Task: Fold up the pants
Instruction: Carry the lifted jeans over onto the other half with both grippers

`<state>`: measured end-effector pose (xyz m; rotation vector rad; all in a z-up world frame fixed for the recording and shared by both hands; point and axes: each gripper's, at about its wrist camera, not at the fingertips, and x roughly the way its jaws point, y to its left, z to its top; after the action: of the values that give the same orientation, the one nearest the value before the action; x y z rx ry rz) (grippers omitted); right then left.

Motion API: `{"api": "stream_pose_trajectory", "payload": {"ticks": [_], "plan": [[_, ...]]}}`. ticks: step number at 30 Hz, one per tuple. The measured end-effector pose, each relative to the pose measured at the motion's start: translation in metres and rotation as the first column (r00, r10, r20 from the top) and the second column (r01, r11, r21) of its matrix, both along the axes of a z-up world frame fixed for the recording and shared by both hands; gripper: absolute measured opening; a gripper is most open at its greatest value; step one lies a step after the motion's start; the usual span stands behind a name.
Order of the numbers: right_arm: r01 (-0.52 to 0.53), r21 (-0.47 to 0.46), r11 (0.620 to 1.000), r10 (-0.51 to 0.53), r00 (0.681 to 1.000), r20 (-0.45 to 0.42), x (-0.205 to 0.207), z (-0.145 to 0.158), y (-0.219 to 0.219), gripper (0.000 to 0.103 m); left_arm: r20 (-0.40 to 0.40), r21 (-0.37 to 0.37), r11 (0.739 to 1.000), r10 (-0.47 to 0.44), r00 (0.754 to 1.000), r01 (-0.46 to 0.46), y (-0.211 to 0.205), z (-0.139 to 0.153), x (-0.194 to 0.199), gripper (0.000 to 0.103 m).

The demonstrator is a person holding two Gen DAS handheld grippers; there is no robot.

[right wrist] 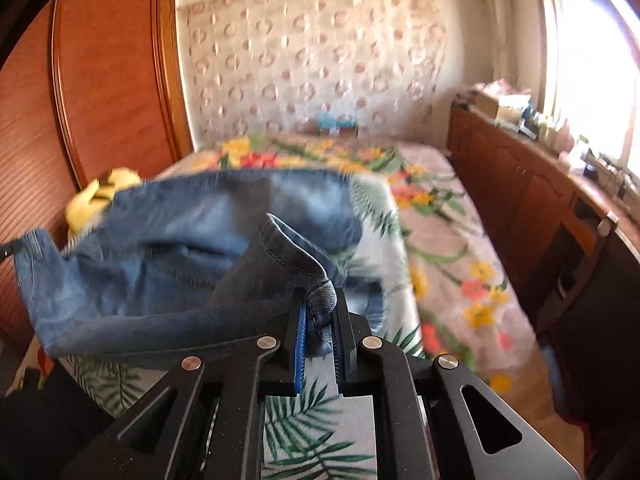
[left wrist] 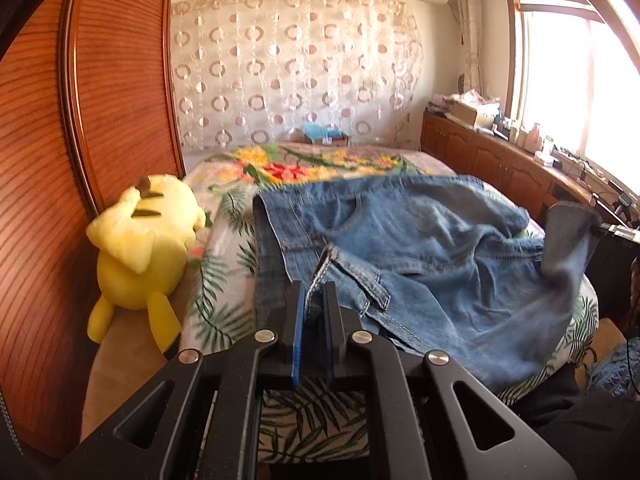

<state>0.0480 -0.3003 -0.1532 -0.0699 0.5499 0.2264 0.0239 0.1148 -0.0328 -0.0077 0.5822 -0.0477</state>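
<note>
Blue denim pants (left wrist: 420, 240) lie rumpled across a bed with a floral sheet (left wrist: 304, 168). My left gripper (left wrist: 314, 300) is shut on a stitched edge of the pants near the bed's front. In the right wrist view the pants (right wrist: 180, 248) hang lifted and stretched to the left. My right gripper (right wrist: 320, 308) is shut on a hemmed corner of the denim, which bulges out between its blue pads. From the left wrist view, that lifted corner (left wrist: 568, 240) shows at the right, held up off the bed.
A yellow plush toy (left wrist: 144, 248) lies against the wooden headboard (left wrist: 100, 120) at the bed's left. Wooden cabinets (left wrist: 500, 160) with clutter on top run under the bright window at the right. A patterned curtain (left wrist: 296, 68) covers the far wall.
</note>
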Motion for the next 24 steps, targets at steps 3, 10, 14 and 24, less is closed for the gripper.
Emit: {"api": "stream_pose_trajectory", "payload": {"ticks": [3,10,14,24], "plan": [[0.027,0.002,1.000,-0.027,0.996,0.080,-0.005,0.027,-0.009,0.011,0.036,0.002,1.000,0.015,0.999,-0.015,0.005,0.015,0.003,0.009],[0.042,0.036,0.998,-0.047,0.984,0.174,0.005,0.061,-0.014,0.011,0.098,0.011,1.000,0.027,0.995,-0.028,0.012,0.042,0.024,0.009],[0.052,0.036,0.998,-0.057,0.985,0.165,0.017,0.054,-0.009,0.011,0.108,0.011,0.999,0.035,0.994,-0.037,0.019,0.047,0.041,0.009],[0.062,0.018,0.998,-0.064,0.994,0.090,0.060,0.043,-0.001,0.011,0.038,0.026,0.998,0.051,0.998,-0.052,0.025,0.023,0.089,0.009]]}}
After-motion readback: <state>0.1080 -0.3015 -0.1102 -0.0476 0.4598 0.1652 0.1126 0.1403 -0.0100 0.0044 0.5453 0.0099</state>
